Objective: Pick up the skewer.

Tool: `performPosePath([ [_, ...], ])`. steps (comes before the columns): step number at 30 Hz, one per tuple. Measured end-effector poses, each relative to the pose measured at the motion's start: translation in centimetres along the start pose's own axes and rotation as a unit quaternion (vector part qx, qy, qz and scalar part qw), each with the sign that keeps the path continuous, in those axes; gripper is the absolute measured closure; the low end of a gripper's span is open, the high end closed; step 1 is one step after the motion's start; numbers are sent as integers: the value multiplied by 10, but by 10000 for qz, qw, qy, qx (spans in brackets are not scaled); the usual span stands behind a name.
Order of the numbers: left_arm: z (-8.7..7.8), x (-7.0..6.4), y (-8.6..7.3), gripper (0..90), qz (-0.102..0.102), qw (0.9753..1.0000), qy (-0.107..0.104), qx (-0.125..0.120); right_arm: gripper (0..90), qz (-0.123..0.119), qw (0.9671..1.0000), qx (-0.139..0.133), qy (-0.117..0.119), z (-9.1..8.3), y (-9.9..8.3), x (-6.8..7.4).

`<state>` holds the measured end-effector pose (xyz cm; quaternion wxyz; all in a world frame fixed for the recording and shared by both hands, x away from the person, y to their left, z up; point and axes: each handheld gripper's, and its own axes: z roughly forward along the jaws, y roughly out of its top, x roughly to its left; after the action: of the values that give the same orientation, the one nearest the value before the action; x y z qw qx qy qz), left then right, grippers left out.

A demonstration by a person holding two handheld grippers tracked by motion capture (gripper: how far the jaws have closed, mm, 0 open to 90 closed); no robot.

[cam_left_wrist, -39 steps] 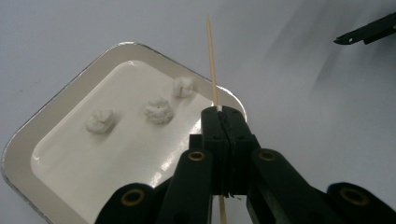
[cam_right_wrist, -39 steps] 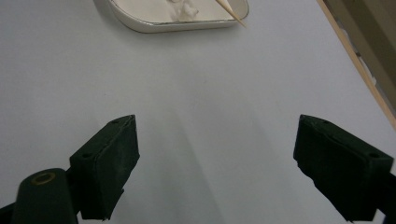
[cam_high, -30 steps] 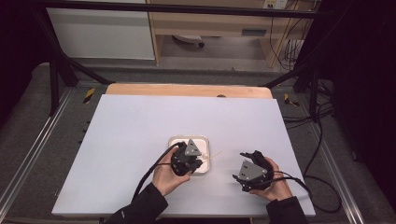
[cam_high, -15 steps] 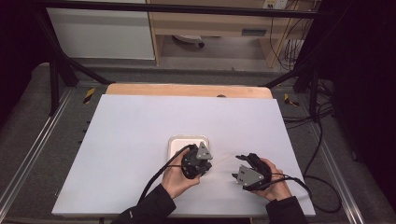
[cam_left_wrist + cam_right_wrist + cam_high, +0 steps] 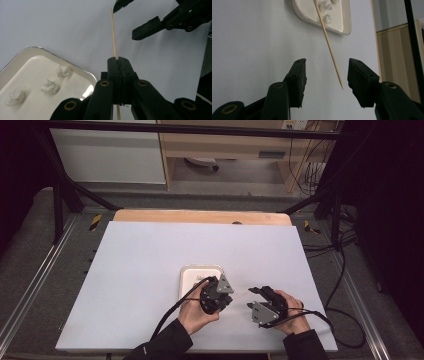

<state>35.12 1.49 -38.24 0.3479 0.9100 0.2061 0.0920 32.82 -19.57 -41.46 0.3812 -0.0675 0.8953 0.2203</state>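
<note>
L gripper (image 5: 117, 75) has swung off the white rounded tray (image 5: 186, 279) toward the tabletop's near edge – pinching a thin wooden skewer (image 5: 113, 35). R gripper (image 5: 325, 75), spread wide, brackets its tip – handover prob. next.

A thin, pale wooden skewer (image 5: 113, 35) is clamped in the left claw (image 5: 119, 60), its pointed tip between the right claw's (image 5: 325, 72) spread jaws.

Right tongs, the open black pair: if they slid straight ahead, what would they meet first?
Probably the thin wooden skewer, whose tip sits between the right tongs; beyond lies the white tray. Depth is unclear.
</note>
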Motion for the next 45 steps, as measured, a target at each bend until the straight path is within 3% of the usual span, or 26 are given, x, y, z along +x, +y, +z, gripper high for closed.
performPosePath([
  [14, 7, -7, 5, 890, 104, 9999, -52, 77, 694, -475, 9989, 35, 36, 6, 2, 3],
  [25, 5, -10, 5, 890, 161, 9996, -233, 67, 854, -827, 9964, 67, 166, 7, 1, 4],
  [28, 4, -8, 5, 890, 160, 9996, -250, 36, 876, -839, 9963, 36, 160, 7, 1, 4],
  [35, 2, -4, 4, 887, 62, 9994, -349, 21, 893, -1121, 9937, 10, -1, 6, 3, 6],
  [38, 0, -4, 5, 877, 36, 9996, -294, -38, 894, -1200, 9927, 122, -58, 6, 4, 6],
  [41, -1, -2, 5, 705, -61, 9994, -329, 59, 894, -1376, 9899, 322, -135, 5, 5, 5],
  [43, -2, 0, 6, 647, -129, 9996, -251, 102, 894, -1587, 9859, 482, -225, 5, 7, 4],
  [45, -2, 3, 8, 570, -162, 9994, -191, 227, 894, -1659, 9840, 571, -307, 4, 9, 4],
])
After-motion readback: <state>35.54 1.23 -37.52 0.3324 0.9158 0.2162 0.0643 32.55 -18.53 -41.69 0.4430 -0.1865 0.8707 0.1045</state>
